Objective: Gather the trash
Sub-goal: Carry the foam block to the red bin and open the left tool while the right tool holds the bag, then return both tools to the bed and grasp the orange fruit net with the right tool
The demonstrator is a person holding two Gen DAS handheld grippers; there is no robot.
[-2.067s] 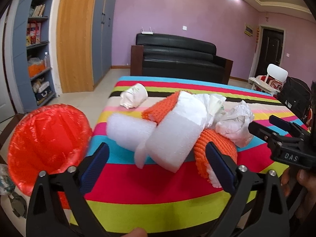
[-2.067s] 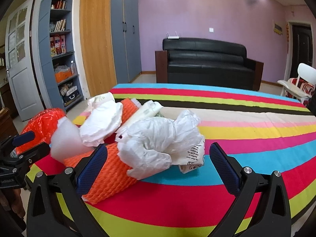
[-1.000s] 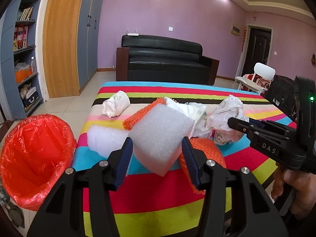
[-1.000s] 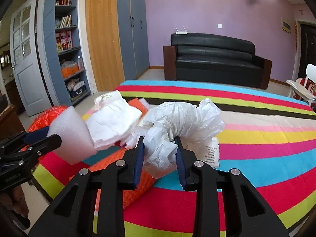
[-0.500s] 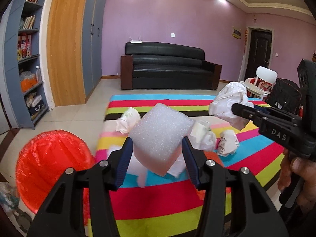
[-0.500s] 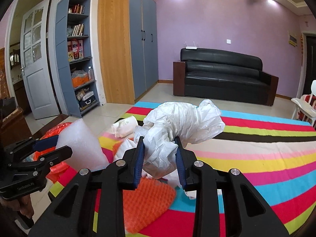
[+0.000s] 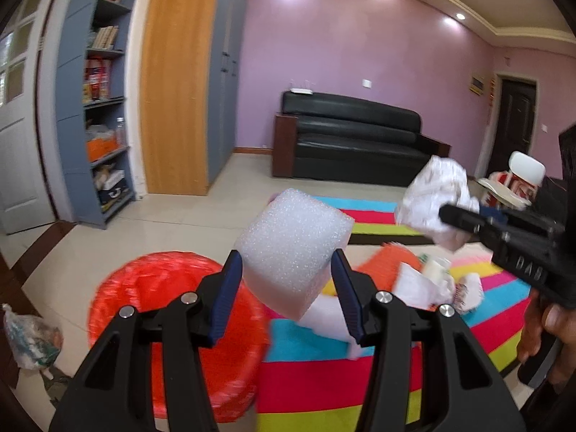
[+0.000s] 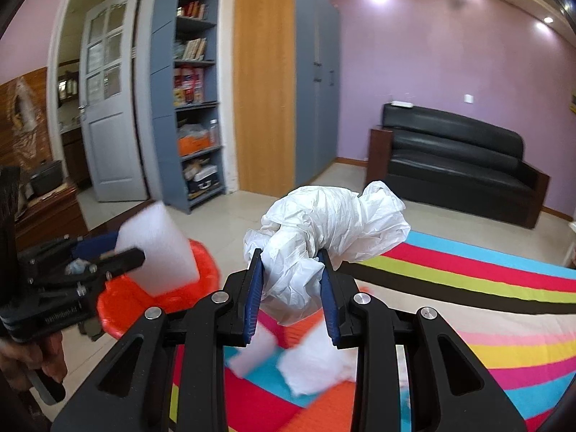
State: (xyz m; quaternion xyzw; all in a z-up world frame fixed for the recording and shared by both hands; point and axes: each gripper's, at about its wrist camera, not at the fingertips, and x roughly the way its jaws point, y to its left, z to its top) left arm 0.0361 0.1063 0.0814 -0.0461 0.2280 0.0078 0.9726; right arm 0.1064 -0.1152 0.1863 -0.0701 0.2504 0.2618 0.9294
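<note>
Gripping a porous white foam block, crumpled plastic bag.

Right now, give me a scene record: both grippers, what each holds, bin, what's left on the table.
left gripper: shut on foam block, held in the air near the bin
right gripper: shut on crumpled plastic bag, above the table
bin: red liner, on floor beside striped table
left on table: orange netting, white scraps

White foam block aloft; crumpled white plastic bag aloft.
</note>
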